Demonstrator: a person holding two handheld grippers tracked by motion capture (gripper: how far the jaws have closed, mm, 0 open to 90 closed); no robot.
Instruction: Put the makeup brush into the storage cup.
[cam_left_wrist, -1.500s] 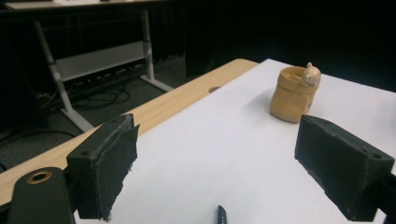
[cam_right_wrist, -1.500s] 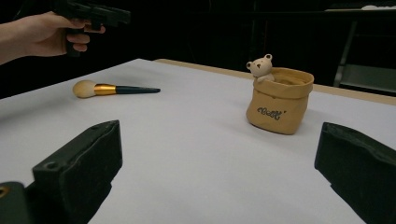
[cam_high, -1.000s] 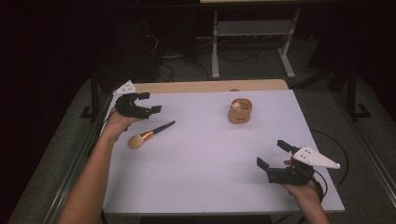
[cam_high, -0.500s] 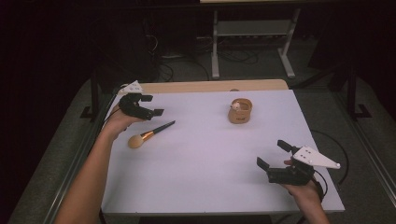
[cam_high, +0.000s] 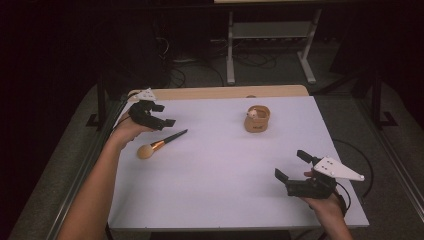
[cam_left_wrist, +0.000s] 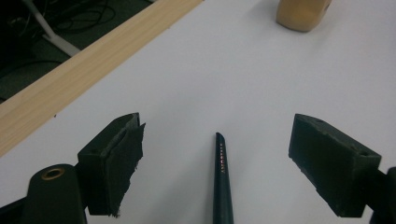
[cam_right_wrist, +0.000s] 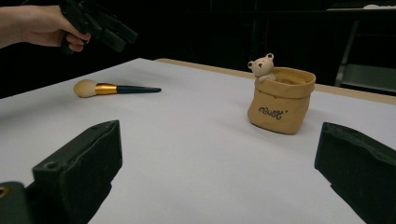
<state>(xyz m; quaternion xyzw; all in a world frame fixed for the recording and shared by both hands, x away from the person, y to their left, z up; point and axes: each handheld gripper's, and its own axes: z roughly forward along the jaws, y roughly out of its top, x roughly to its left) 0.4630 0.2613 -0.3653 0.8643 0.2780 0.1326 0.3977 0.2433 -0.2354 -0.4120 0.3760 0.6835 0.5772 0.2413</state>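
**Left claw spread above a makeup brush**

The left claw (cam_high: 159, 116) hovers with its jaws wide apart, the dark handle tip of the makeup brush (cam_high: 161, 144) lying on the white table (cam_high: 210, 170) between and just below them. The right claw (cam_high: 295, 167), also spread and empty, rests well apart, facing a bear-decorated tan pot (cam_high: 257, 119).

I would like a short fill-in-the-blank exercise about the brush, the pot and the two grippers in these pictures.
1. The brush lies flat on the ____ table.
2. On the rim of the pot sits a small toy ____.
3. The left gripper, jaws open, is above the brush's ____ end.
4. The right gripper holds ____.

Missing words: white; bear; handle; nothing
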